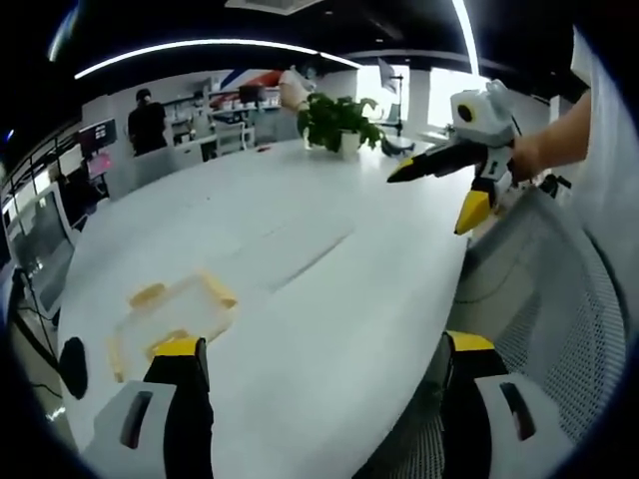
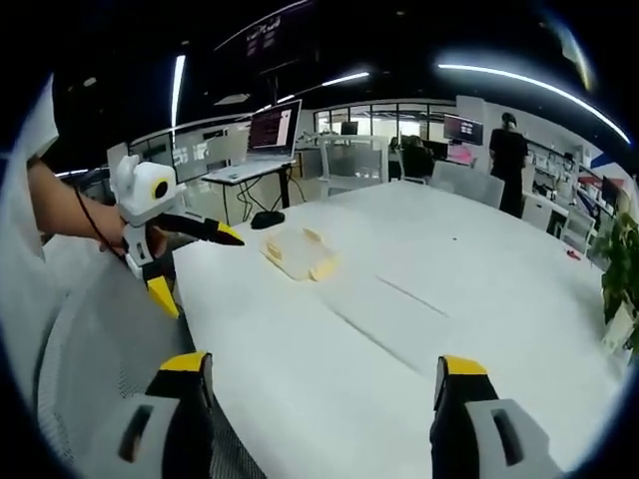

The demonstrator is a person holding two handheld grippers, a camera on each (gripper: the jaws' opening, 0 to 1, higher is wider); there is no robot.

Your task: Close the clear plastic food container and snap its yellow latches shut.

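The clear plastic food container (image 1: 172, 321) with yellow latches lies flat on the white table (image 1: 300, 239), just ahead of my left jaw and near the table's edge. I cannot tell whether its latches are snapped down. My left gripper (image 1: 324, 354) is open wide and holds nothing. My right gripper (image 1: 427, 204), held in a hand at the upper right, is open over the table's edge. In the right gripper view the container (image 2: 298, 253) sits far ahead across the table (image 2: 419, 299). My right gripper (image 2: 319, 367) stands open and empty. The left gripper (image 2: 202, 271) hangs open left of the container.
A potted plant (image 1: 337, 122) stands at the table's far end. A grey mesh chair (image 1: 559, 299) is close by the table's edge. A person (image 1: 147, 122) stands in the background by desks. A screen (image 2: 272, 130) rests on a desk beyond the container.
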